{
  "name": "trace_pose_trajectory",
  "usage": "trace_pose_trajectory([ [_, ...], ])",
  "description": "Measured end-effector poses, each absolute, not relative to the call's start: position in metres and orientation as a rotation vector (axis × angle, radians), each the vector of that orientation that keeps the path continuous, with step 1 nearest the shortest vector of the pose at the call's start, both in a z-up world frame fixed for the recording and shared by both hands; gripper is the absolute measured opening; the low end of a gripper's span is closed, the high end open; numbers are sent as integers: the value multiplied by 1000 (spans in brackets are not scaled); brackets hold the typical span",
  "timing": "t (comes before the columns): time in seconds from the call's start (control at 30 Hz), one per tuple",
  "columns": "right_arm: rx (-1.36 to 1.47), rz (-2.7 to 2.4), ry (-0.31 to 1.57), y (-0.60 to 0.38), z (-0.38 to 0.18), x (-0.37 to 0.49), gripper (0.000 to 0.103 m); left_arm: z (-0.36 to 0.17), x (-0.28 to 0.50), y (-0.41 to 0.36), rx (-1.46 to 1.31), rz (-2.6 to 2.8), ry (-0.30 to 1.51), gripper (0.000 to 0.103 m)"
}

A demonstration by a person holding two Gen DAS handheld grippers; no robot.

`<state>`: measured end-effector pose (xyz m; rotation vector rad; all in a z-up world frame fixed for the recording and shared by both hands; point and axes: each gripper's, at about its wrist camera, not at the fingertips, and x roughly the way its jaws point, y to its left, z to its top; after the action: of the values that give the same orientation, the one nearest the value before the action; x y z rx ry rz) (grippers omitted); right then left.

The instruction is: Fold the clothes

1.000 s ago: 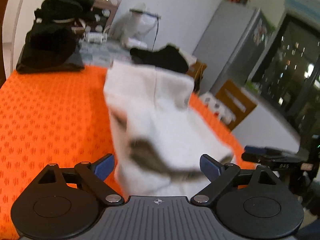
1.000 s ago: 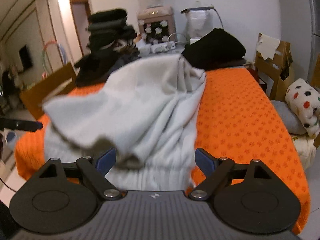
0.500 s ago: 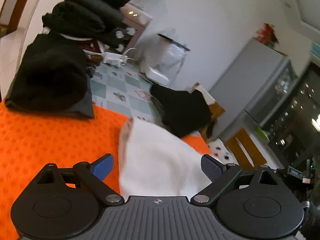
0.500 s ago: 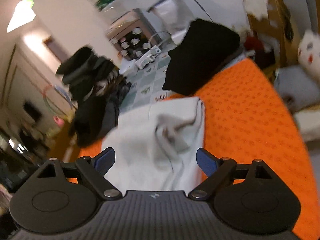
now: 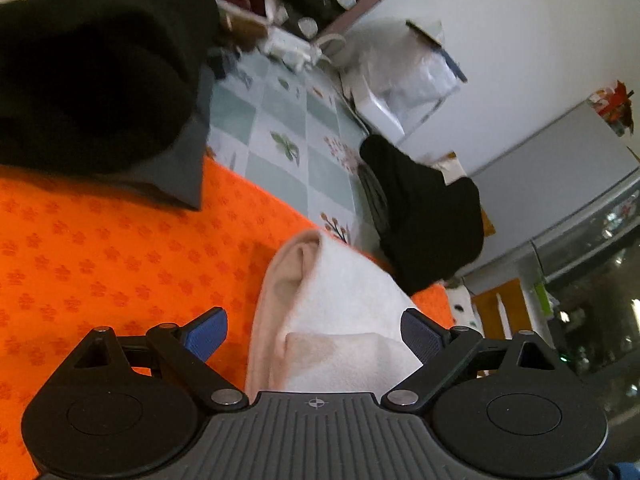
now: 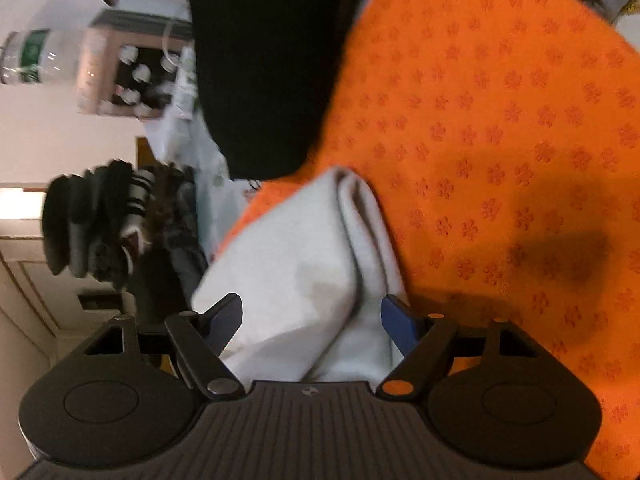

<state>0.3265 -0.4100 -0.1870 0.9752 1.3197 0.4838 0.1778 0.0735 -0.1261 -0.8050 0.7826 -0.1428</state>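
Observation:
A white garment [image 5: 340,312] lies folded over on the orange patterned tablecloth [image 5: 100,264]. In the left wrist view it runs between the blue fingertips of my left gripper [image 5: 316,336], whose jaws stand wide apart. It also shows in the right wrist view [image 6: 304,264], bunched with a fold ridge, between the fingers of my right gripper [image 6: 312,316], also wide apart. Neither gripper pinches the cloth. The near part of the garment is hidden under both gripper bodies.
A black pile of clothes [image 5: 92,80] sits at the table's far left, another black garment [image 5: 424,216] at the far right, also in the right wrist view [image 6: 264,60]. A stack of dark folded clothes [image 6: 112,224], a water dispenser [image 6: 120,64] and a fridge [image 5: 560,168] stand beyond.
Both grippers have dropped and tilted closer to the table. The white garment, earlier raised and draped, now lies folded low on the cloth. Both views have rolled sharply.

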Motion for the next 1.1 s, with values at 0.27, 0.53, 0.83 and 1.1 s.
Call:
trace_pose_trajectory([
  [0.27,987,566,1367,-380,-205,336,71,-164,201,81,-916,-286,859,92],
  [0.53,972,714,1369,-350,-213,358,75,-180,217,78,-962,-370,888,92],
  [0.83,1008,924,1211,-332,-168,386,17,-178,231,76,-1030,-457,838,88],
  [1.1,882,956,1085,-315,-159,445,20,-159,255,92,-1116,-405,616,87],
])
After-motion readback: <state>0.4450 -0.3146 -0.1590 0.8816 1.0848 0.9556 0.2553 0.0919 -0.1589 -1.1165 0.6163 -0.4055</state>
